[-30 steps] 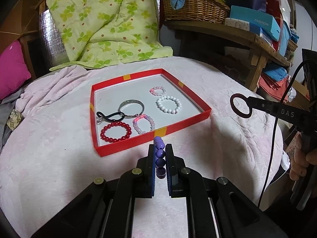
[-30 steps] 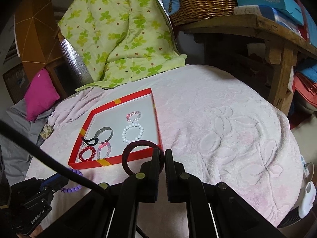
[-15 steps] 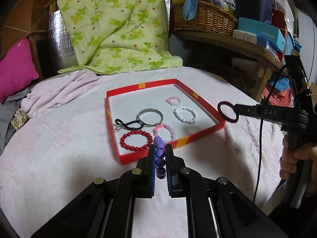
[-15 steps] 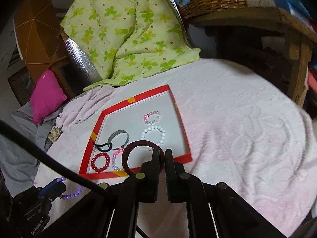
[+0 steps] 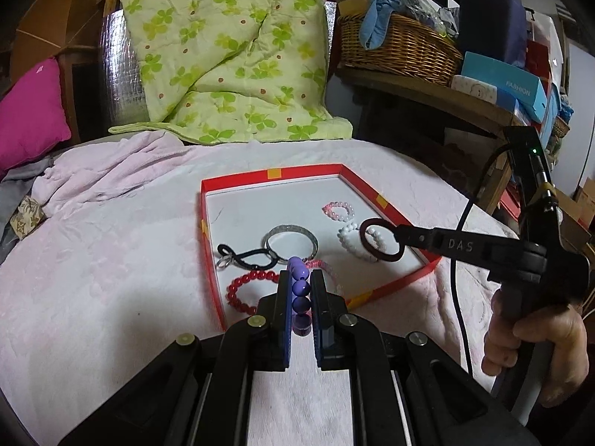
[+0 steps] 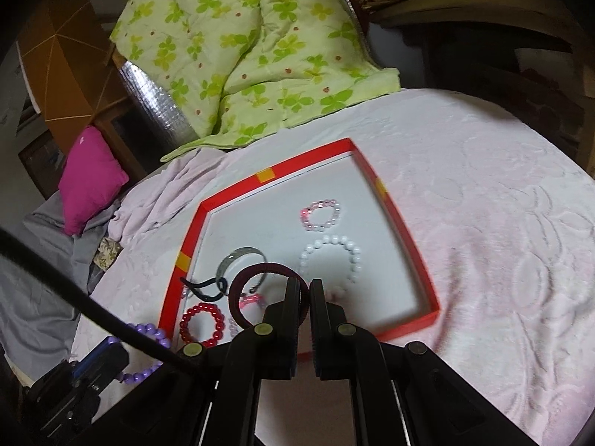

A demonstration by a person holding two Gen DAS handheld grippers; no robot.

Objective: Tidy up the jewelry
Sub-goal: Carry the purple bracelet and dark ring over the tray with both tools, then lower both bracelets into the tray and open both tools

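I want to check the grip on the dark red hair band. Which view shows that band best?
The left wrist view: the whole dark red hair band shows as an open loop at the right gripper tip, over the red tray. The right wrist view hides part of the loop behind the gripper's own fingers.

A bed (image 5: 111, 267) with a pale pink textured blanket (image 6: 502, 223) carries everything. A shallow red tray (image 5: 238, 182) lies on the blanket near its middle. Behind the tray, a green clover-print quilt (image 5: 230, 55) rests on the bed's far edge. Left of the tray, further back, sits a magenta cushion (image 5: 29, 111).
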